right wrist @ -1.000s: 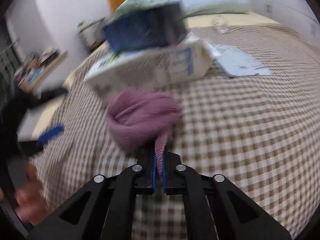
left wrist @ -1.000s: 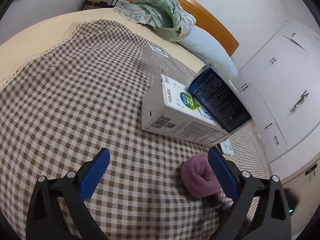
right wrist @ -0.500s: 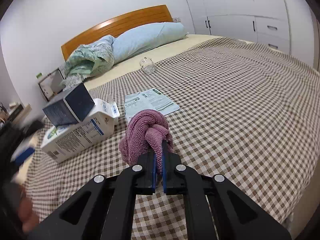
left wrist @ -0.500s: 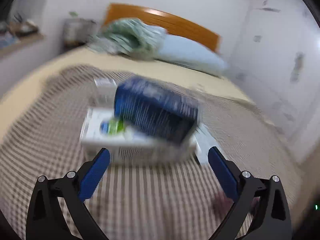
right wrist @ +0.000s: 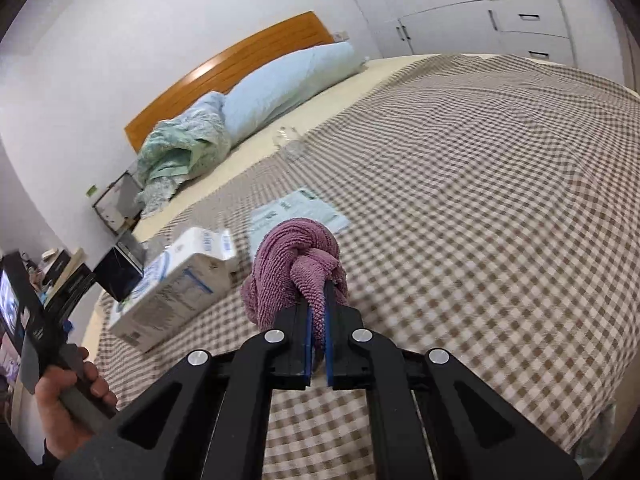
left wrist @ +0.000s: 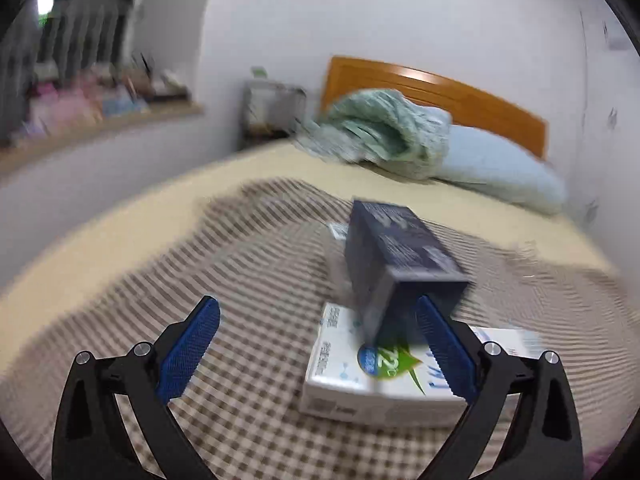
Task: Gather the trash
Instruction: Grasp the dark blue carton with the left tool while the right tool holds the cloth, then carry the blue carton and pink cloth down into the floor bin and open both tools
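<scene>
On the checked bedspread (right wrist: 500,184), a dark box (left wrist: 396,252) leans on a white carton (left wrist: 360,376), a leaflet (right wrist: 300,212) beside; the right gripper (right wrist: 318,320) pinches a knotted, looped-pile purple cloth (right wrist: 288,256); the left gripper (left wrist: 316,344) gapes wide, its right blue finger overlapping the carton

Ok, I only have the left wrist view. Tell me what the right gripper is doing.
Observer: The right gripper is shut on a purple towel; its fingers pinch one fold.
Operator: Give me anything farther up the bed.
Observer: A small clear item sits near the blue pillow; it is too blurred to identify.
Operator: Report where the left hand is.
Observer: The left hand is at the bed's edge, wrapped round a black handle, beside the white carton.
</scene>
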`<state>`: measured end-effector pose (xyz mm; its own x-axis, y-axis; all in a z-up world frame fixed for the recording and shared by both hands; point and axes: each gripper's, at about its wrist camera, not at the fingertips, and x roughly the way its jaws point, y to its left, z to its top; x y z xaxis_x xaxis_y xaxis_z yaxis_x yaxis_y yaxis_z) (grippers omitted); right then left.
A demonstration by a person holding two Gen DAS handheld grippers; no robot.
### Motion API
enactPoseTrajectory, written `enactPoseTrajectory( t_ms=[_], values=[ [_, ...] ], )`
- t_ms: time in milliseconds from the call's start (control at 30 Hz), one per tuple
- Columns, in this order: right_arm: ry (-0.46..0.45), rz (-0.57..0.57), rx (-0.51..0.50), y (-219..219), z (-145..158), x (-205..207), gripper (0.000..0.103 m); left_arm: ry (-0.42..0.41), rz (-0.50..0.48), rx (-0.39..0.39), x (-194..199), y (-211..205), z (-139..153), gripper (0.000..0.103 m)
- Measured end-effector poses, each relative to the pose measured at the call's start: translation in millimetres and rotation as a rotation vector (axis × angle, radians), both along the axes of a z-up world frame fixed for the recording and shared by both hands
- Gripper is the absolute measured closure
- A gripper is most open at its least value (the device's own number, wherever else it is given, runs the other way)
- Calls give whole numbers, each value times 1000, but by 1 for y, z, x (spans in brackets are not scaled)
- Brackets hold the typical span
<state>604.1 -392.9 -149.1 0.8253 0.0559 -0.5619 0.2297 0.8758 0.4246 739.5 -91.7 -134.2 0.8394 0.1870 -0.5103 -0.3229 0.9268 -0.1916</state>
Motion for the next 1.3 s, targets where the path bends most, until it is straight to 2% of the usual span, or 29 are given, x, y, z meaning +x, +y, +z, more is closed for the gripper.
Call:
enactPoseTrajectory(
  t_ms=[33, 67, 100, 133, 200, 233, 300, 400, 500, 533, 600, 633, 733, 900, 1033, 1167, 1300],
  values=[
    [-2, 12, -4, 4, 1, 1, 98, 3, -62, -27, -2, 2, 0, 8],
    [-3, 19, -10, 7, 1, 1, 98, 1, -143, -19, -2, -3, 1, 8],
    [0, 27, -23, 11, 2, 0, 98, -2, -183, 9, 0, -8, 1, 8],
    [3, 31, -26, 14, 2, 0, 98, -10, -210, 70, 2, -16, 3, 8],
    [9, 34, -17, 14, 0, 1, 98, -30, -202, 180, 8, -28, 5, 8],
    [13, 33, -11, 12, -2, 2, 98, -35, -191, 209, 15, -30, 6, 8],
    [25, 29, -12, 11, -4, 4, 98, -18, -175, 184, 33, -33, 6, 8],
    [36, 41, -26, 16, -7, 10, 98, 43, -210, 116, 68, -32, 5, 8],
    [45, 74, -39, 24, -10, 18, 98, 68, -217, 154, 85, -43, 3, 9],
    [48, 87, -42, 27, -12, 21, 98, 49, -187, 171, 82, -41, 4, 38],
    [55, 106, -47, 31, -13, 25, 98, 42, -175, 150, 76, -36, 10, 42],
    [57, 109, -47, 32, -14, 26, 98, 20, -181, 134, 66, -34, 14, 42],
    [56, 121, -50, 37, -14, 27, 98, -2, -214, 196, 38, -36, 26, 42],
    [42, 121, -61, 45, -5, 21, 98, -24, -302, 151, -22, -34, 49, 43],
    [-18, 90, -111, 38, 29, -6, 98, -1, -396, 110, -73, -36, 65, 43],
    [-57, 27, -188, 11, 64, -62, 98, -26, -479, 89, -132, -45, 86, 43],
    [-8, -39, -319, -36, 77, -151, 98, -29, -635, 39, -193, -89, 98, 43]
  ],
)
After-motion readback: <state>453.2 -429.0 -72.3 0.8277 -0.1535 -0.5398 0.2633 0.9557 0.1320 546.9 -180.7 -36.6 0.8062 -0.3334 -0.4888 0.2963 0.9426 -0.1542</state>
